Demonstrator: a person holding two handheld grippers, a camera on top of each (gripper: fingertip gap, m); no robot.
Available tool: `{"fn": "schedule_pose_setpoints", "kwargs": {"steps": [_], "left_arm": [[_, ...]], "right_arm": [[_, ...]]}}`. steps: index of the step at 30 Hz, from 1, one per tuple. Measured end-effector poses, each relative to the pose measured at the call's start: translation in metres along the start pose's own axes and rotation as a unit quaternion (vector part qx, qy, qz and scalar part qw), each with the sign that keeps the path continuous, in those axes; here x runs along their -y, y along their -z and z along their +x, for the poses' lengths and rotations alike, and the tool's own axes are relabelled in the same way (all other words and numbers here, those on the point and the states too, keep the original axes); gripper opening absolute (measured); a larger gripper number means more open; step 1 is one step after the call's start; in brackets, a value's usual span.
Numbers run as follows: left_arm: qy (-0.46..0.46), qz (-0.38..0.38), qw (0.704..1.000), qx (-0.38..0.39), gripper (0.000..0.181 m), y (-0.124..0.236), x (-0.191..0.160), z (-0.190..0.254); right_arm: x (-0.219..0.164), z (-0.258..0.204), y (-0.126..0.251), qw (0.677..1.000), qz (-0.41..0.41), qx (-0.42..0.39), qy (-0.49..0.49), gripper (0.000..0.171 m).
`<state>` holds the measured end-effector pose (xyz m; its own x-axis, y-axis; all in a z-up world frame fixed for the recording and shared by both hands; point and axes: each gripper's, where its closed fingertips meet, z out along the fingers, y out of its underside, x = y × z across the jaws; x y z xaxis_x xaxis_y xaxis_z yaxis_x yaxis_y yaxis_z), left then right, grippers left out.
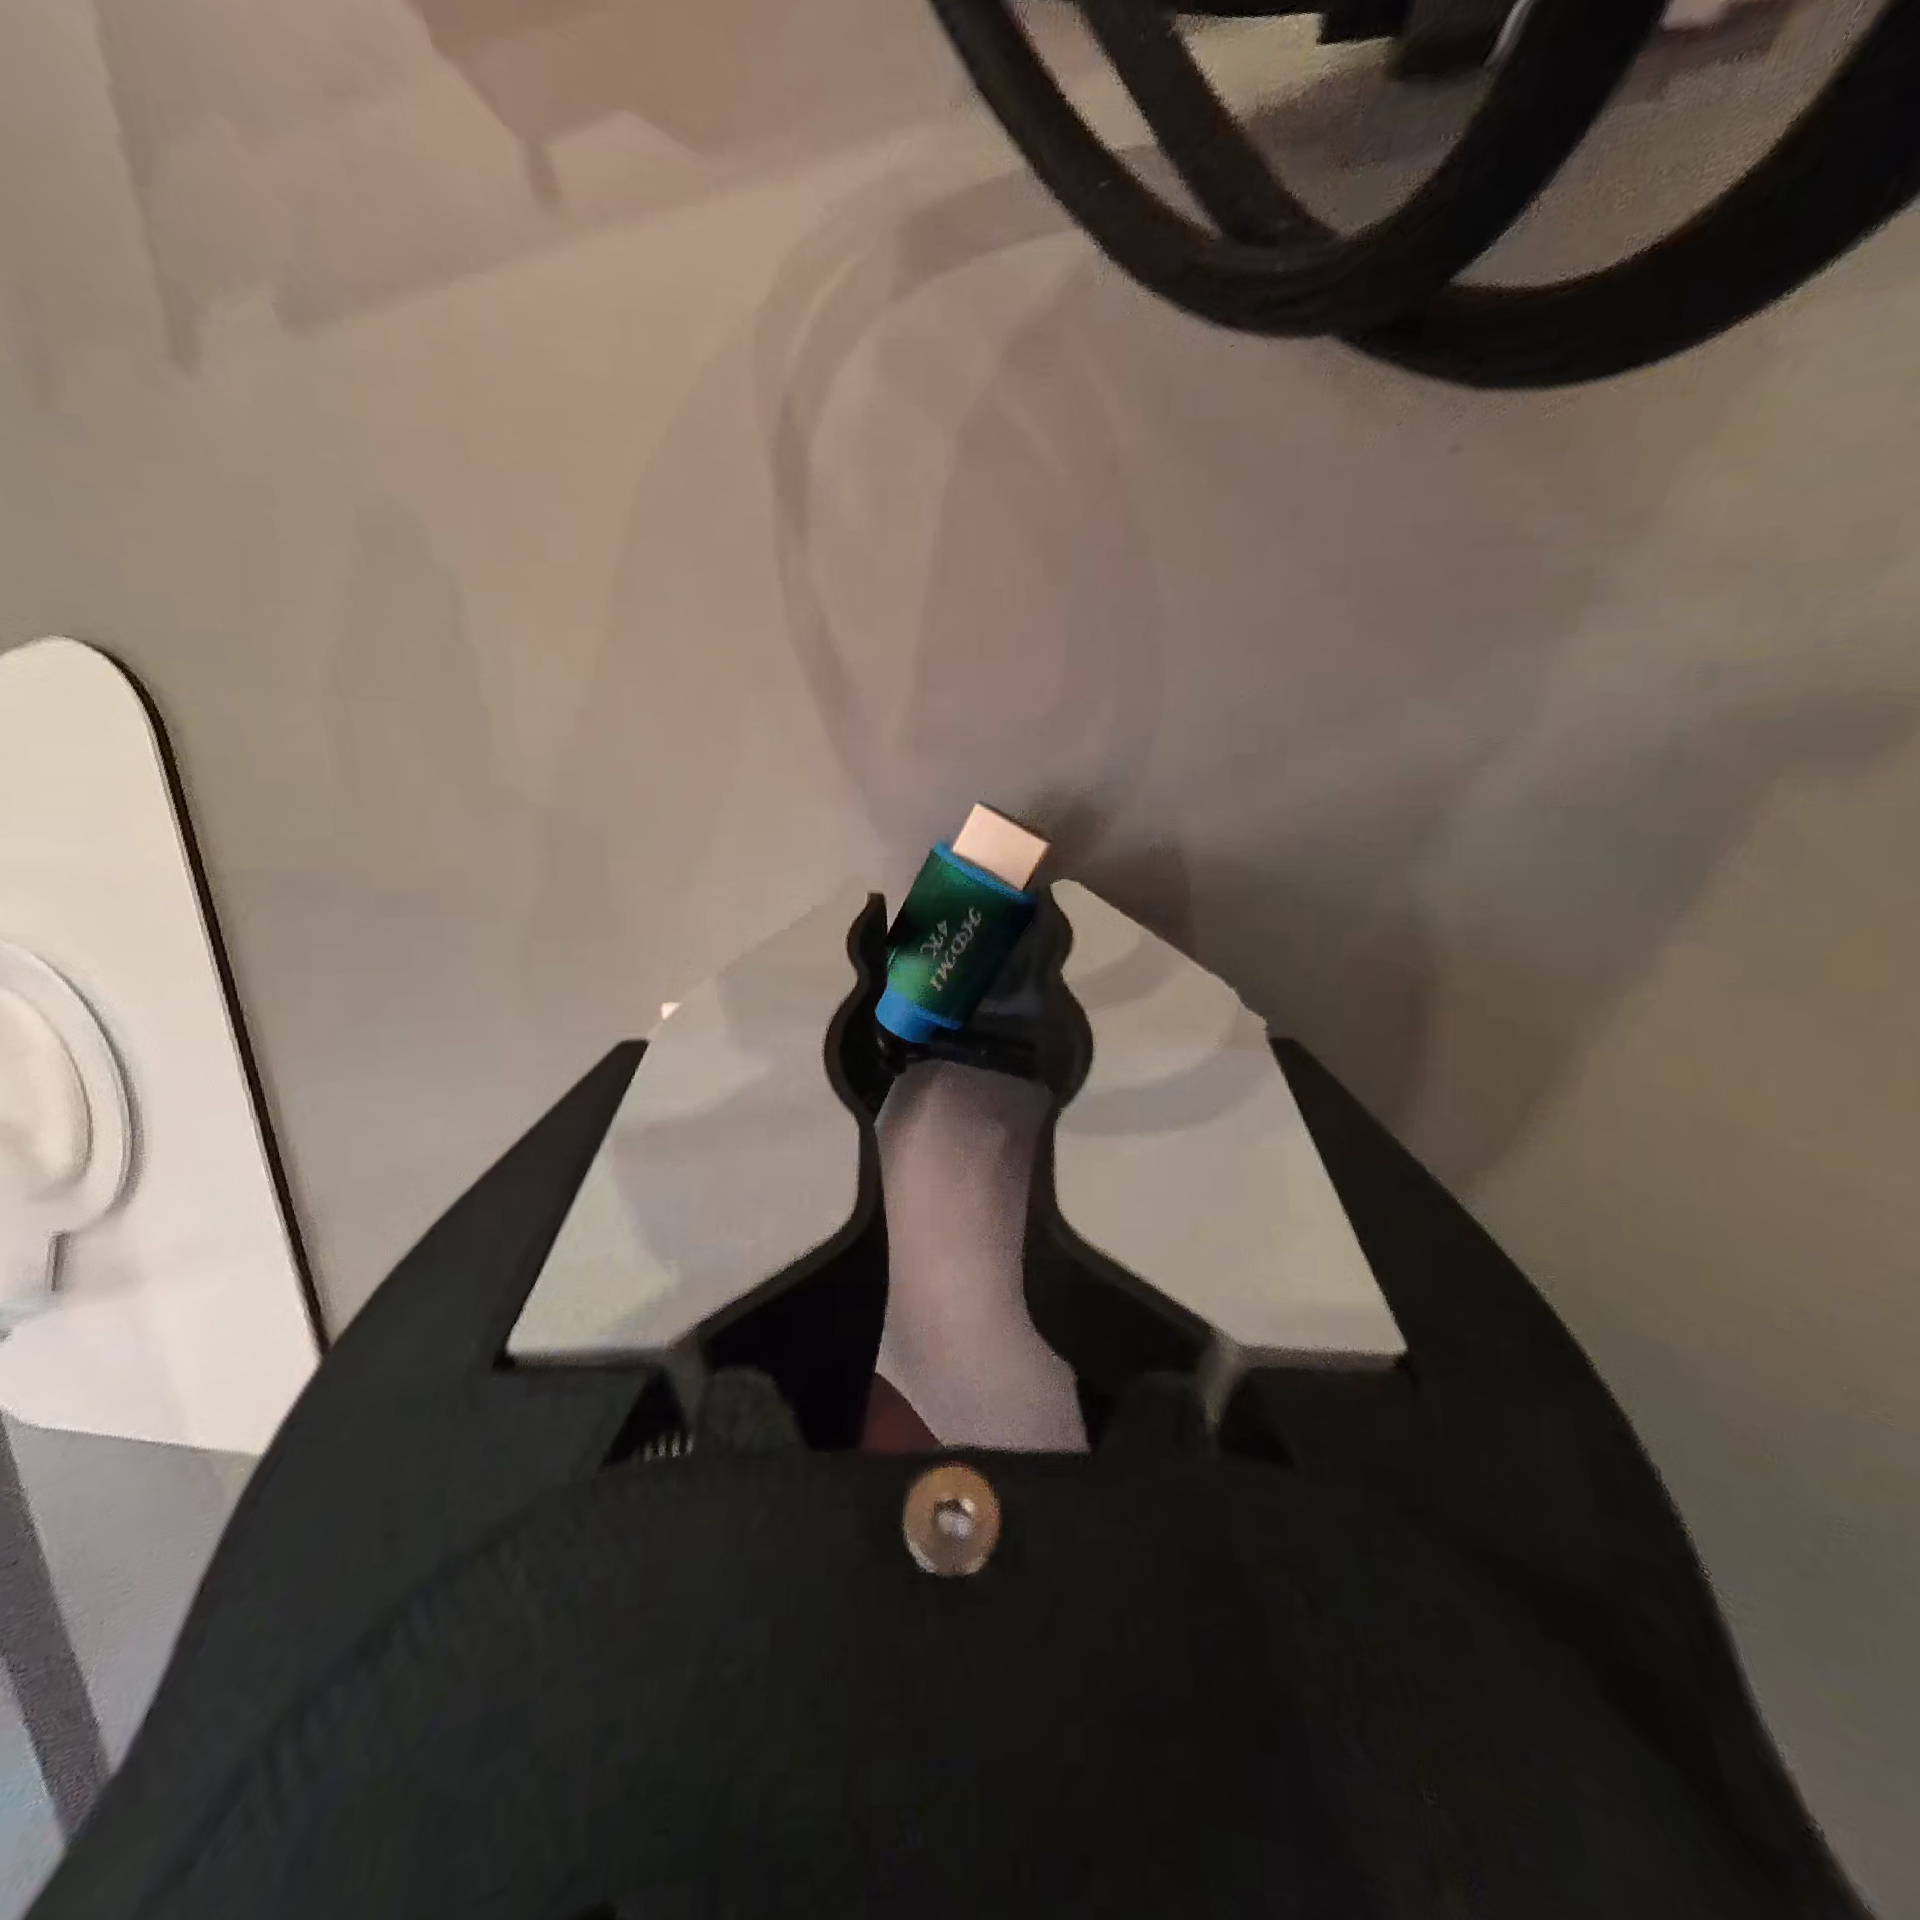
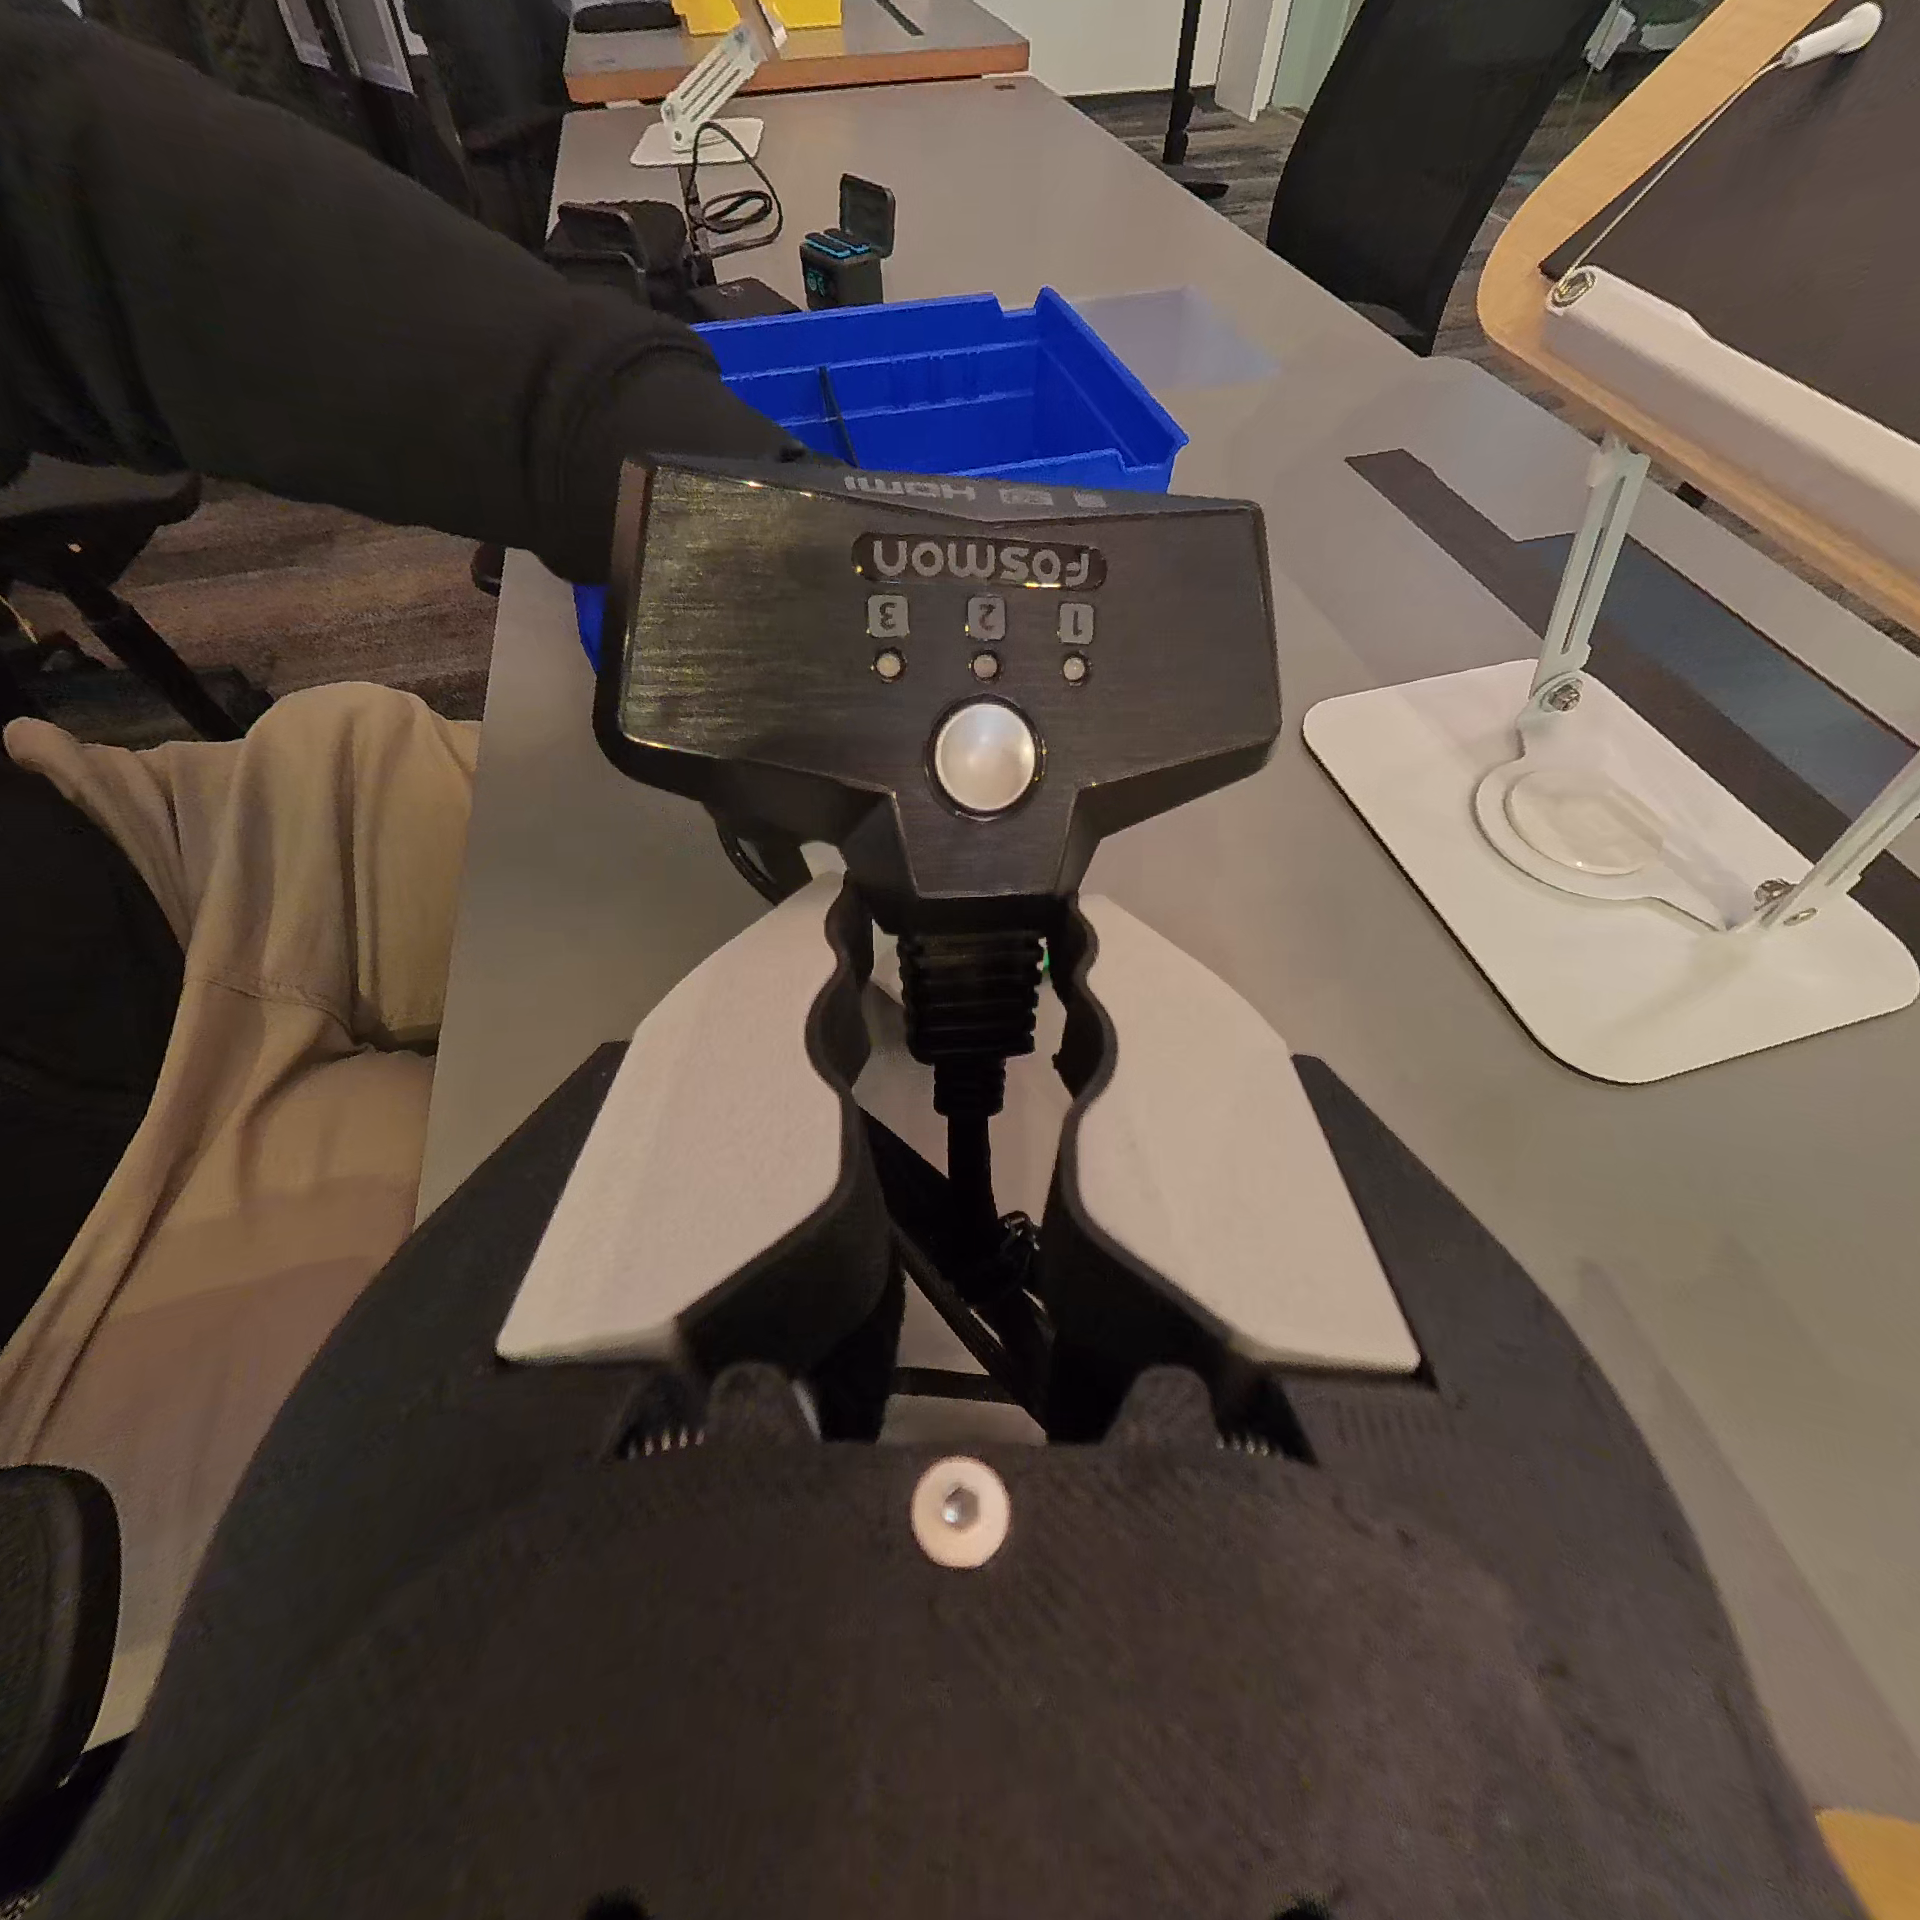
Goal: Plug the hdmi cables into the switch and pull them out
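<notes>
Left gripper (image 1: 961, 961) clamped on green plug (image 1: 951, 951), cable hidden, right gripper (image 2: 961, 935) pinched switch (image 2: 935, 675) neck, ports unseen.

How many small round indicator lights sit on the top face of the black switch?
3. On the switch they form one row above the large silver button: left, middle, right. None looks hidden.

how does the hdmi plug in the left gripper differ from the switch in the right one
The hdmi plug is small, green-blue with a bare metal tip; the switch is broad, black, with a round silver button. The plug tilts in the left gripper; the right gripper clamps the switch's ribbed neck. Both are held off the table.
</notes>
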<state>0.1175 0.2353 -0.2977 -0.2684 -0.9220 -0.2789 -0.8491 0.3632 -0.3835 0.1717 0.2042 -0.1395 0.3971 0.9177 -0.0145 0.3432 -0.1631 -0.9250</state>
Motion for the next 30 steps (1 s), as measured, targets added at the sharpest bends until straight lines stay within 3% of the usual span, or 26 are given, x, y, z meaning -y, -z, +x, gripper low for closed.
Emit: {"fn": "schedule_pose_setpoints", "kwargs": {"steps": [3,7,10,19,30], "left_arm": [[0.025,-0.019,0.999,-0.017,0.050,0.005,-0.008,0.001],[0.008,-0.056,0.998,-0.007,0.046,0.008,-0.021,-0.008],[0.001,-0.042,0.999,-0.033,0.025,0.005,-0.018,-0.001],[0.024,-0.067,0.997,0.003,0.021,0.011,-0.033,-0.011],[0.099,-0.007,0.994,0.054,0.019,0.103,-0.018,-0.027]], "right_arm": [[-0.001,0.001,0.002,1.000,0.000,-0.001,-0.002,0.033],[-0.001,0.001,0.001,1.000,0.002,0.001,-0.004,0.033],[0.000,0.000,0.000,1.000,-0.001,0.001,-0.001,0.033],[-0.005,-0.001,-0.001,1.000,-0.022,-0.001,0.004,0.033],[-0.028,-0.001,-0.023,0.989,-0.130,-0.031,0.060,0.033]]}}
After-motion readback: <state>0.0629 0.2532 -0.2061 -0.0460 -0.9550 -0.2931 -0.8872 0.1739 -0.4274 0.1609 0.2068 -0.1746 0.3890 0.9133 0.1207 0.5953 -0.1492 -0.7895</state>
